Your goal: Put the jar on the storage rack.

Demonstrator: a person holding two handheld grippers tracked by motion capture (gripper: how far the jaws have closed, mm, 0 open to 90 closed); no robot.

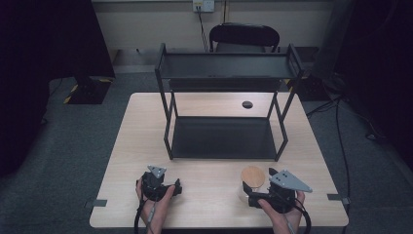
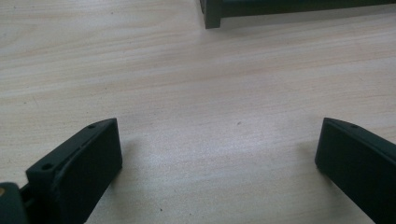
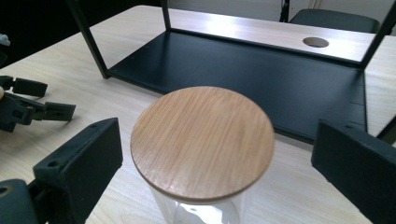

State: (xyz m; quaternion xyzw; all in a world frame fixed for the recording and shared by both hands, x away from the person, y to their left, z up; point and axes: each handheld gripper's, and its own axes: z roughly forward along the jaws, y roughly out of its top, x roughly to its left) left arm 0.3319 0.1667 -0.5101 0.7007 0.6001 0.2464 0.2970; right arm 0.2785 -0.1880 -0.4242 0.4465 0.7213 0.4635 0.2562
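Right tool (image 3: 212, 154) jaws apart, either side of clear glass jar w/ round bamboo lid (image 3: 202, 142), not touching. Left tool (image 2: 217, 154) jaws apart over light wood worktop (image 2: 196, 88). Black metal two-tier shelf (image 1: 221, 136) behind.

Grey carpet floor (image 1: 73, 146), black chair (image 1: 244, 36), wall socket (image 1: 203, 5)

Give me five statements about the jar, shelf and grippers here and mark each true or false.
1. The jar has a wooden lid. True.
2. The right gripper is shut on the jar. False: its jaws stand open on either side, apart from it.
3. The left gripper is open over bare table. True.
4. The jar stands on the shelf. False: it stands on the table in front of it.
5. The shelf's lower tier is empty. True.
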